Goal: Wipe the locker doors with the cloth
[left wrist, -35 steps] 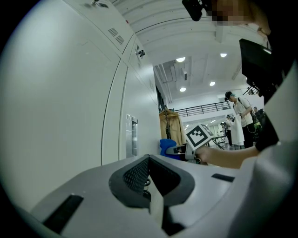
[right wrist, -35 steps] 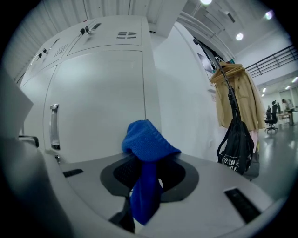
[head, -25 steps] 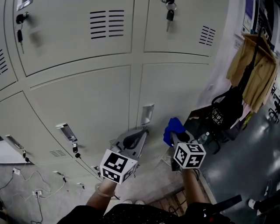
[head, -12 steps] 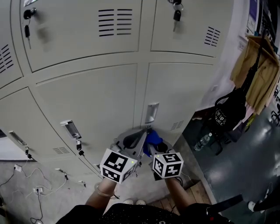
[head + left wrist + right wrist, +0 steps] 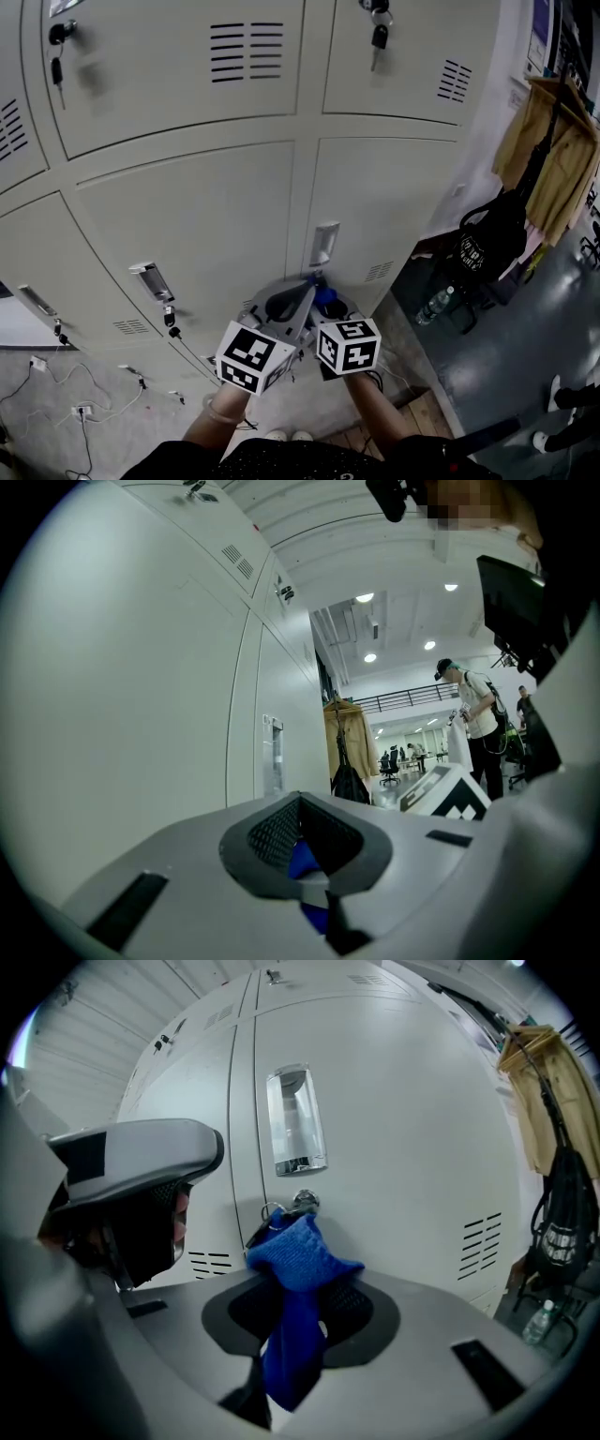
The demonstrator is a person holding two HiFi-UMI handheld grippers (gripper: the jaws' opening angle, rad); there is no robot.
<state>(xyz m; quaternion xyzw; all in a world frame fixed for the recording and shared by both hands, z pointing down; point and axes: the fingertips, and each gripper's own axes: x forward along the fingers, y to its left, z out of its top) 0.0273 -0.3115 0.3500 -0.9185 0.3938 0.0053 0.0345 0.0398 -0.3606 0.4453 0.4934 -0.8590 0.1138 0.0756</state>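
A blue cloth (image 5: 295, 1269) hangs bunched out of my right gripper (image 5: 300, 1312), which is shut on it. In the head view that gripper (image 5: 330, 305) sits low in front of the lower right locker door (image 5: 394, 197), with the cloth (image 5: 325, 298) close to the door's key (image 5: 298, 1201) and below its handle recess (image 5: 295, 1121). My left gripper (image 5: 298, 292) is right beside it on the left, jaws together and holding nothing. A sliver of blue (image 5: 302, 860) shows through the notch of the left gripper (image 5: 302, 841).
Cream locker doors (image 5: 197, 225) fill the wall, and keys (image 5: 379, 33) hang in the upper ones. To the right are a tan coat (image 5: 548, 150), a black bag (image 5: 487, 248) and a bottle (image 5: 433, 305). Cables (image 5: 75, 403) lie on the floor at left. A person (image 5: 473, 714) stands far off.
My right gripper has carried the cloth leftward, from well right of the left gripper to directly beside it under the handle. The left gripper has stayed in place.
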